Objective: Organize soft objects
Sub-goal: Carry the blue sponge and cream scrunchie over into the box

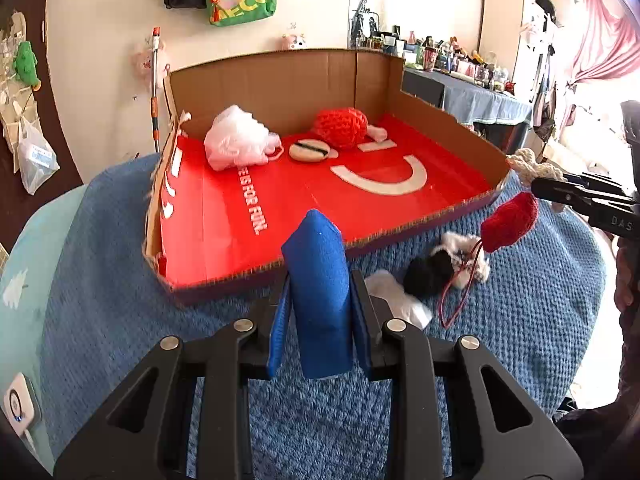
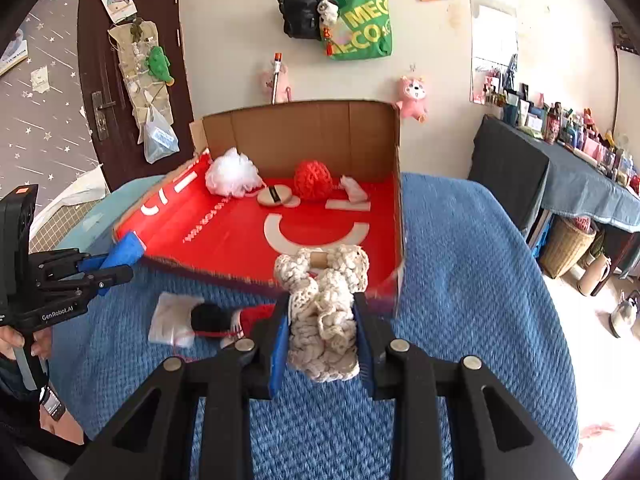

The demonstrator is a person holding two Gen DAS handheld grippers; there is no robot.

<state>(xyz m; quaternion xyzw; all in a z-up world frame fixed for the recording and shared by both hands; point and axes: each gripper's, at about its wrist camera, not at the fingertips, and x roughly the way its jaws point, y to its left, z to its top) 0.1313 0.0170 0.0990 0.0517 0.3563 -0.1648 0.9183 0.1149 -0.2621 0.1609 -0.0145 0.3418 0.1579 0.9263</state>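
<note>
From my remote station I note the left gripper [image 1: 320, 304] clamped tight on a blue fabric piece [image 1: 318, 292], low centre of the left wrist frame, held above the blue knitted blanket [image 1: 120, 300] just short of the cardboard tray [image 1: 280, 80]. The right gripper [image 2: 322, 336] is closed on a cream crocheted piece [image 2: 324, 312] with a small wooden bead [image 2: 319, 259], low centre of the right wrist frame, near the tray's front edge. Inside the tray, at the back, lie a white mesh pouf [image 1: 236, 140], a round powder puff [image 1: 309, 151] and a red crocheted ball [image 1: 342, 126]. On the blanket, lower left of the right wrist frame, remain a white pad [image 2: 172, 318] and a black pompom [image 2: 210, 317]. A red crocheted piece [image 1: 509, 222] shows at centre right of the left wrist frame, with a thin red cord trailing to the blanket; I cannot tell what it hangs from.
</note>
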